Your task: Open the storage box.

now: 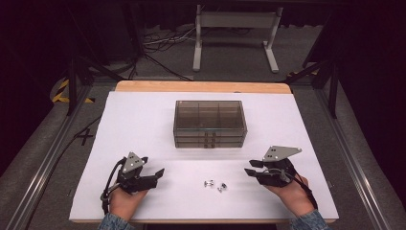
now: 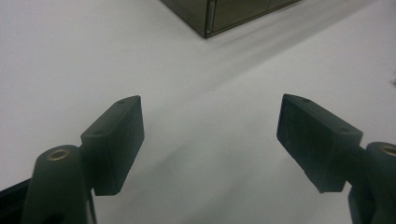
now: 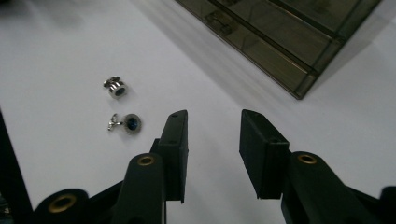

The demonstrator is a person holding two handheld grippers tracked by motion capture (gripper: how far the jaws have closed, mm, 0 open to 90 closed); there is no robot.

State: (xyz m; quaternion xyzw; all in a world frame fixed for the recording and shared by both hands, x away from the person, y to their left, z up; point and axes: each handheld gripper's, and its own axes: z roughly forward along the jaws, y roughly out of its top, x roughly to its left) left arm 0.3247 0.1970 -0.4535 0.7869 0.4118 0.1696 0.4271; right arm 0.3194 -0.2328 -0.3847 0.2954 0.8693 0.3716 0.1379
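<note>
Item: two cufflinks (image 1: 215,185), near the counter's (image 1: 143,120) front edge, midway between your tools. Right tool (image 3: 212,119): half-spread, empty. Left tool (image 2: 210,116): released wide, empty. Handling: narrow right jaws, approach low, pinch one stud by its post

Left gripper (image 1: 154,175) wide open, right gripper (image 1: 250,167) partly open, both empty.

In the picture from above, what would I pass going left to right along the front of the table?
Left tongs → first small silver stud → second silver stud → right tongs. All rest over the white table sheet; both tongs stand open and empty.
</note>
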